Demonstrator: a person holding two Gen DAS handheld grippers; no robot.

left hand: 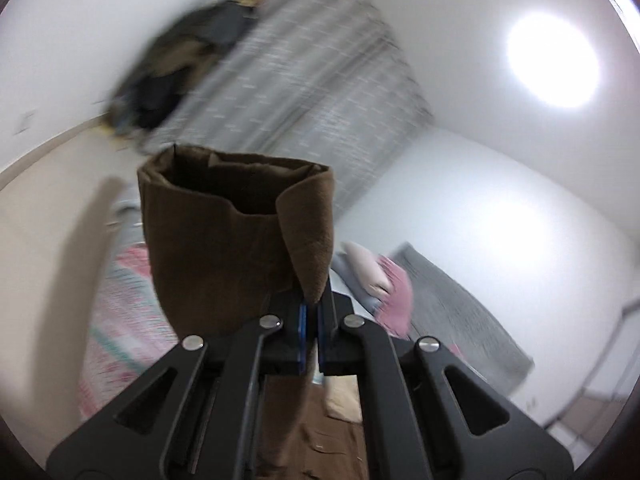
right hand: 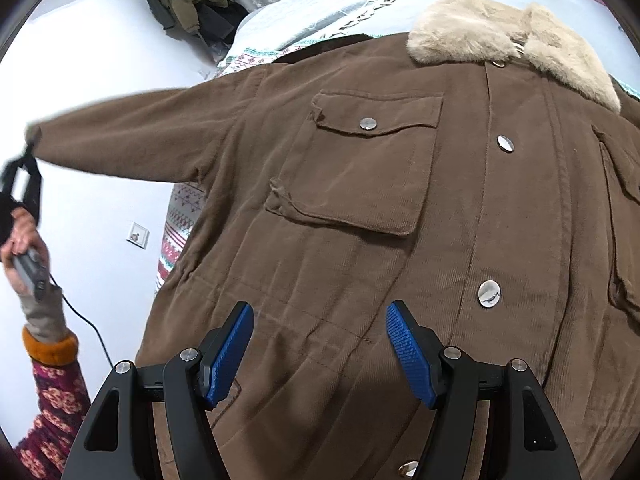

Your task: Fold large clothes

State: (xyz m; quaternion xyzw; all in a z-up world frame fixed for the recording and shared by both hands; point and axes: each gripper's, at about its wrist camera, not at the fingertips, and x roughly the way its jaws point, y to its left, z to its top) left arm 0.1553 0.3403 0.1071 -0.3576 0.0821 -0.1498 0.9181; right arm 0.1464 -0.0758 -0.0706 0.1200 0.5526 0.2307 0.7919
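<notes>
Jacket (right hand: 360,208) lies front-up on the bed (right hand: 304,12), sleeve (right hand: 128,136) stretched straight out to our left with the left gripper (left hand: 311,312) clamped on its cuff (left hand: 240,216), right gripper (right hand: 320,354) open over the hem, so we fold inward.

Your left wrist camera tilts upward toward the ceiling light (left hand: 554,60) and curtain (left hand: 320,92), very close behind the sleeve cuff (left hand: 236,236). Your right wrist camera looks down, close over the jacket (right hand: 360,208) front. Both views share that sleeve and the bed (right hand: 320,4).
</notes>
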